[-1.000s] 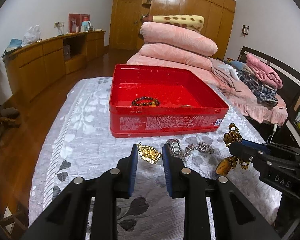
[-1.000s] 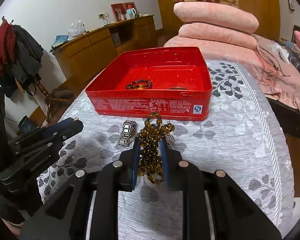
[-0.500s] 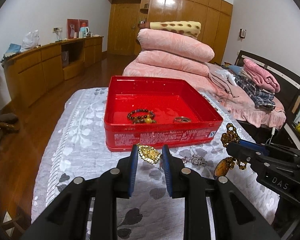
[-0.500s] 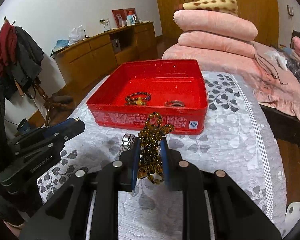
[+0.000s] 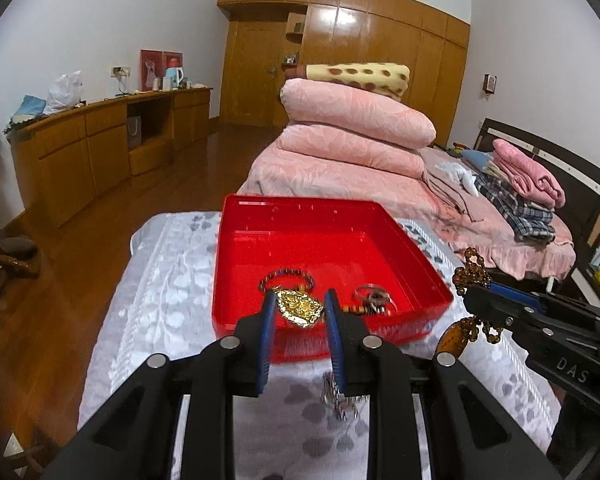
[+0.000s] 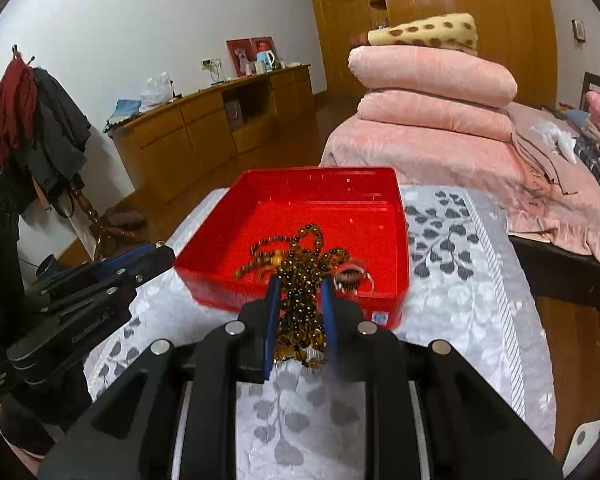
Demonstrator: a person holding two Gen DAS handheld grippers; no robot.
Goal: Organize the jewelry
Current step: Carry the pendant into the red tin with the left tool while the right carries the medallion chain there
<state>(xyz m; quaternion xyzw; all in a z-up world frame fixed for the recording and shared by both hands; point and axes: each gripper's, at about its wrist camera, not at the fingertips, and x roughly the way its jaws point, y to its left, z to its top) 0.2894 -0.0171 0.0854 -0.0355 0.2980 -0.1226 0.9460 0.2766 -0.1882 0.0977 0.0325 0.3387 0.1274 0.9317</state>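
A red tin box [image 5: 240,280] [image 6: 400,248] stands open on the patterned table cloth. A dark bead bracelet [image 5: 286,278] [image 6: 260,250] and a metal ring [image 5: 374,294] [image 6: 354,274] lie in it. My left gripper [image 5: 298,310] is shut on a gold pendant [image 5: 300,308], held above the box's near edge. My right gripper [image 6: 300,300] is shut on a brown bead necklace [image 6: 302,288] [image 5: 472,276], held above the box's near wall. A silver watch band [image 5: 338,394] lies on the cloth below the left gripper.
A bed with stacked pink quilts [image 5: 352,136] [image 6: 432,92] stands behind the table. A wooden sideboard [image 5: 100,148] runs along the left wall. A coat rack [image 6: 32,120] stands at the far left. The table edge drops off on the right [image 6: 532,320].
Both grippers have risen and moved forward with their jewelry, from over the cloth in front of the box to above its near edge. The silver watch band stayed on the cloth.
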